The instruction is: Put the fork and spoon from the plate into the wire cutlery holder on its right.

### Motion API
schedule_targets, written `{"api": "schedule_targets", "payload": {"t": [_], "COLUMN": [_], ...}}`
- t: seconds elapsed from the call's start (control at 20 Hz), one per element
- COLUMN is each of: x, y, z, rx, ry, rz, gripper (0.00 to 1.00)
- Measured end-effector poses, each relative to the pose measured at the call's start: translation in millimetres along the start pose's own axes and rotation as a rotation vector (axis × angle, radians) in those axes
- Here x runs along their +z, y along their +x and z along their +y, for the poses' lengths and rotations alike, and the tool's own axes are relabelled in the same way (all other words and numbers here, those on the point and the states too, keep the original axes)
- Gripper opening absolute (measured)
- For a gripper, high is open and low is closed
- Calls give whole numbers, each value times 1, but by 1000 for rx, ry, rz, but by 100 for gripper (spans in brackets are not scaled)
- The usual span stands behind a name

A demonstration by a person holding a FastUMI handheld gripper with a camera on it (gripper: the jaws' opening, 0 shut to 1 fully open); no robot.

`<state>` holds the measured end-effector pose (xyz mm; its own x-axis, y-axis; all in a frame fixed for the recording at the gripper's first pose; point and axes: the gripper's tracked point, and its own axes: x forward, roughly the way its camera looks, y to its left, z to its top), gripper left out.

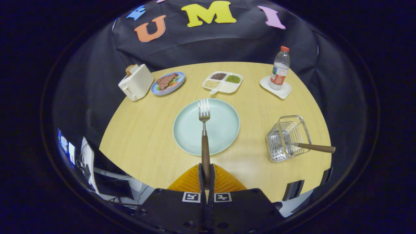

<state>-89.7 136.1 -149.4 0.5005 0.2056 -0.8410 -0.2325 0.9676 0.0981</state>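
Observation:
My gripper (206,169) is shut on the fork (204,130), both orange fingers (188,182) pressing its brown wooden handle. The fork points straight ahead, its steel tines raised over the pale green plate (188,130), which lies bare just beyond the fingers. To the right of the plate stands the wire cutlery holder (287,138). A brown-handled utensil, presumably the spoon (313,148), sits in it with the handle sticking out to the right; its head is hidden among the wires.
At the back of the round wooden table (139,136) stand a cream toaster (136,83), a blue plate of food (168,83), a divided tray of beans (222,82), and a water bottle (280,68) on a white coaster.

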Motion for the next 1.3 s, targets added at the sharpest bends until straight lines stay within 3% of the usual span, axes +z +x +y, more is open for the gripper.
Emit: {"api": "schedule_targets", "payload": {"t": [0.2,0.65,1.3], "x": [4,9,-37], "y": [-30,-78,-63], "z": [-31,-149,-167], "rx": [-24,-196,-189], "ry": [3,58,83], "rz": [16,15,159], "gripper": [0,0,1]}}
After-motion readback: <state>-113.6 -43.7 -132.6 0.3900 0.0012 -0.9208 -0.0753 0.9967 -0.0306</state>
